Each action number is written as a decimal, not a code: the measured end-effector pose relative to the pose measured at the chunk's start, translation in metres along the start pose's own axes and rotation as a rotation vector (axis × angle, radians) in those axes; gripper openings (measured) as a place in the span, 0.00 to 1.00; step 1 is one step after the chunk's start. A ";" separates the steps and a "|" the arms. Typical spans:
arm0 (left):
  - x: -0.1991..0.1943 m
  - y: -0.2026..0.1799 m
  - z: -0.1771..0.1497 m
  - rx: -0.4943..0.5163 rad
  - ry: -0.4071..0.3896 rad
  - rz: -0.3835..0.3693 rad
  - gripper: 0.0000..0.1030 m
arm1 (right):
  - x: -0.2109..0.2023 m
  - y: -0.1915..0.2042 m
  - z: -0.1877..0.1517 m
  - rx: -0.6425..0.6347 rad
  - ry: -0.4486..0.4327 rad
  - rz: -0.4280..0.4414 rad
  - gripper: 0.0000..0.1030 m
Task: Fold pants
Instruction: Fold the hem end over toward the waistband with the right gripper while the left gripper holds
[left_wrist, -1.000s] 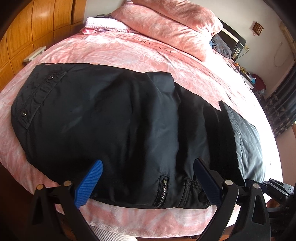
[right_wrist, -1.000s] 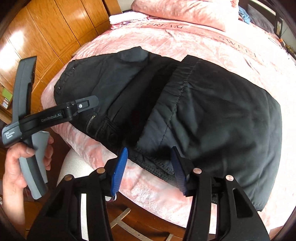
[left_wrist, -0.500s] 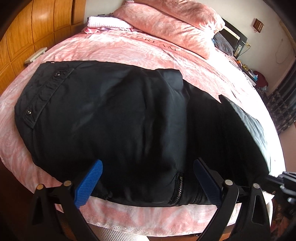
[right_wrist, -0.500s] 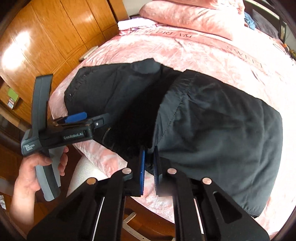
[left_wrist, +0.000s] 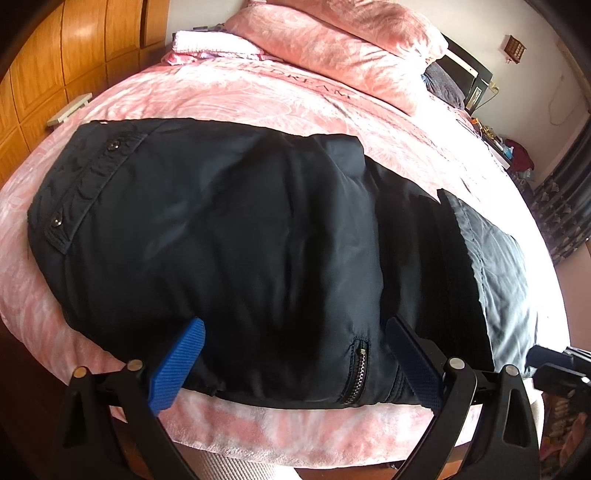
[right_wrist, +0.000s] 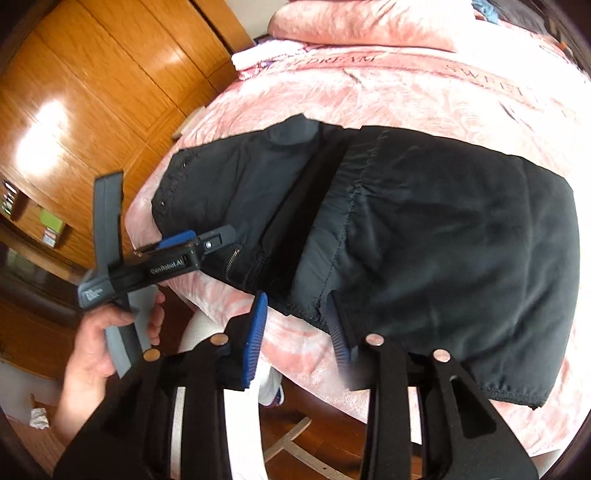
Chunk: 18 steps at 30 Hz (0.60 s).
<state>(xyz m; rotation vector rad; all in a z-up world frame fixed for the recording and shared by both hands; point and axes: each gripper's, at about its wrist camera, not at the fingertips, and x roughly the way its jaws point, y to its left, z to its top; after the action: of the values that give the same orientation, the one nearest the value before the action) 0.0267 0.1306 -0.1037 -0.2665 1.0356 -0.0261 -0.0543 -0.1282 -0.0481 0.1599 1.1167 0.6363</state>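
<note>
Black pants (left_wrist: 236, 243) lie across the pink bed, waistband with snaps at the left, leg ends folded back over the middle at the right (right_wrist: 443, 229). My left gripper (left_wrist: 295, 354) is open wide, its blue pads over the near edge of the pants by a zipper pocket (left_wrist: 356, 373). It also shows in the right wrist view (right_wrist: 192, 240). My right gripper (right_wrist: 299, 339) is open, its pads on either side of the near hem corner of the folded leg, holding nothing.
The pink bedspread (left_wrist: 258, 99) carries pink pillows (left_wrist: 332, 40) and a folded white cloth (left_wrist: 207, 40) at the far end. Wooden wardrobe doors (right_wrist: 92, 92) stand to the left. A cluttered side table (left_wrist: 513, 151) stands at the far right.
My right gripper was shut on the folded leg's hem half a second ago and has now opened, letting it go. My left gripper stayed open over the near edge.
</note>
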 end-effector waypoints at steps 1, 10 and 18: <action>0.000 0.000 -0.001 0.002 0.001 0.003 0.96 | -0.008 -0.004 -0.001 0.017 -0.018 0.003 0.37; 0.004 -0.002 -0.002 0.005 0.005 0.014 0.96 | 0.049 0.001 -0.001 -0.008 0.092 -0.132 0.31; -0.005 0.006 -0.003 -0.032 -0.007 -0.021 0.96 | 0.038 -0.003 0.006 0.022 0.061 -0.110 0.30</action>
<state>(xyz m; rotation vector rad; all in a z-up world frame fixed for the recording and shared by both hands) 0.0208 0.1368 -0.1025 -0.3067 1.0270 -0.0279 -0.0376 -0.1084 -0.0764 0.0974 1.1832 0.5343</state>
